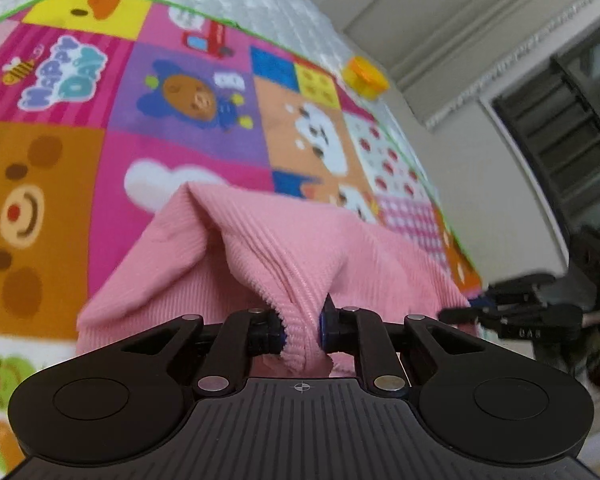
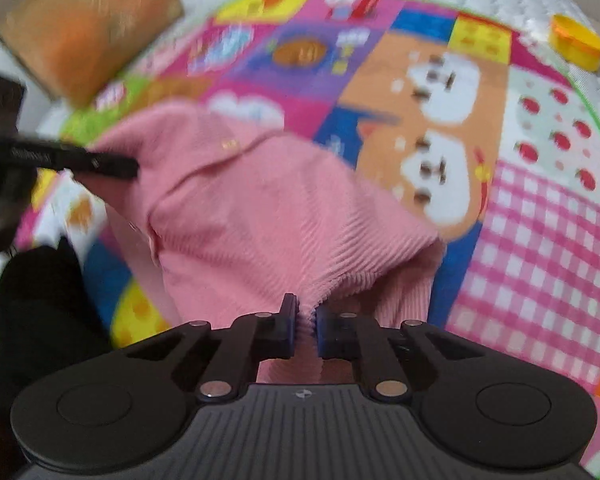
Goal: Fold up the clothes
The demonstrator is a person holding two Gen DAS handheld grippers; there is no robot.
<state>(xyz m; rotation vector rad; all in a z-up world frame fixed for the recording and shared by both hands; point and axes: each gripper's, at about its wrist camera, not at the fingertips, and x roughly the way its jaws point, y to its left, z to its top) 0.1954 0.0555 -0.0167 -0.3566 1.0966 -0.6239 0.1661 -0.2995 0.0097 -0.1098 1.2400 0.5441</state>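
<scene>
Pink garment [image 1: 260, 248] edge pinched btwn left gripper [image 1: 302, 330] & right gripper [image 2: 305, 330] fingers.

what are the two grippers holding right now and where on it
Both grip the pink ribbed garment: the left gripper and the right gripper each pinch a bunched edge of it.

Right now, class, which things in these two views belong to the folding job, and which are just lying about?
Part of the job:
- pink ribbed garment
- left gripper, shut on its edge
- right gripper, shut on another edge
- patchwork cartoon mat it lies on

Lying about:
- yellow and orange lid-like object by the mat's edge
- cardboard box
- white quilted cover
</scene>
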